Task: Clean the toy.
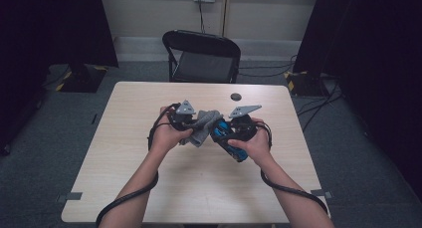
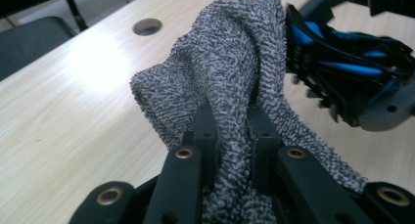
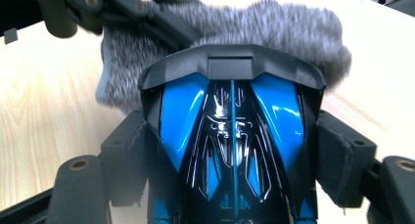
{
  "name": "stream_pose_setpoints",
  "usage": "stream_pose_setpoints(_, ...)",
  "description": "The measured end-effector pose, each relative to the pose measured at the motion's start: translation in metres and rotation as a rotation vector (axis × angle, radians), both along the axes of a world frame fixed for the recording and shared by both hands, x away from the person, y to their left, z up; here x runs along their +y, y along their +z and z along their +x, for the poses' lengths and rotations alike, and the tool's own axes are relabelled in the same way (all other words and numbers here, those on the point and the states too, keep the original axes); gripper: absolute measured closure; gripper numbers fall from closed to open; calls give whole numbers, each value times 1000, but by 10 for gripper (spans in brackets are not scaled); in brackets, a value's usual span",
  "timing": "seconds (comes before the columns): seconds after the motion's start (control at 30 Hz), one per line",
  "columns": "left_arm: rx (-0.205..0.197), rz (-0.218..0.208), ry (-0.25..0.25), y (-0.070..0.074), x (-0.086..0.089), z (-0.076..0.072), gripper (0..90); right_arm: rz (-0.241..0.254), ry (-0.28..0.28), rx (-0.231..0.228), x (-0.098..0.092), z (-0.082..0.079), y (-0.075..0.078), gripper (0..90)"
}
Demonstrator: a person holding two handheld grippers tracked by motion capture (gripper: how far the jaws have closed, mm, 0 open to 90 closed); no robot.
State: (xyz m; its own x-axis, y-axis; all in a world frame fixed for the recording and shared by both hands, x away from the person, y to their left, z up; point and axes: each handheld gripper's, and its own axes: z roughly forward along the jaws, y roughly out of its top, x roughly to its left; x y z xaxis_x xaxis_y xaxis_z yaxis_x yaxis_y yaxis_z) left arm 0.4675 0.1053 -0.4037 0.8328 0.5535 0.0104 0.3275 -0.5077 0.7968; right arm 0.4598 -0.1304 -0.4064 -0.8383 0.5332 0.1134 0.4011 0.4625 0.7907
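Observation:
Over the middle of the table my left gripper (image 1: 194, 124) is shut on a grey knitted cloth (image 1: 204, 127). In the left gripper view the cloth (image 2: 230, 72) bunches up between the two black jaws of the left gripper (image 2: 232, 123) and drapes to the right. My right gripper (image 1: 233, 132) is shut on a blue and black toy car (image 1: 228, 141). The car (image 3: 232, 136) sits between the pads (image 3: 342, 155) of the right gripper (image 3: 235, 160), nose pointing away. The cloth (image 3: 293, 23) lies against the car's front end, with the left gripper (image 3: 122, 13) behind it.
The light wooden table (image 1: 199, 188) has a round cable hole (image 1: 236, 96) near its far edge, which is also visible as the cable hole (image 2: 147, 26) in the left gripper view. A black folding chair (image 1: 201, 58) stands behind the table. Black cables trail from both grippers along the forearms.

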Motion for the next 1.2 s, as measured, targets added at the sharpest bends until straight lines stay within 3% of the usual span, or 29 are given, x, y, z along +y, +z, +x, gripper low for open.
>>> stream_pose_setpoints(0.73,1,-52,-40,-3,7,-19,784,-22,-59,-4,-8,9,2,258)
stream_pose_setpoints(1.2,2,-36,-80,-5,11,-33,784,-9,-99,-1,-18,14,3,258)
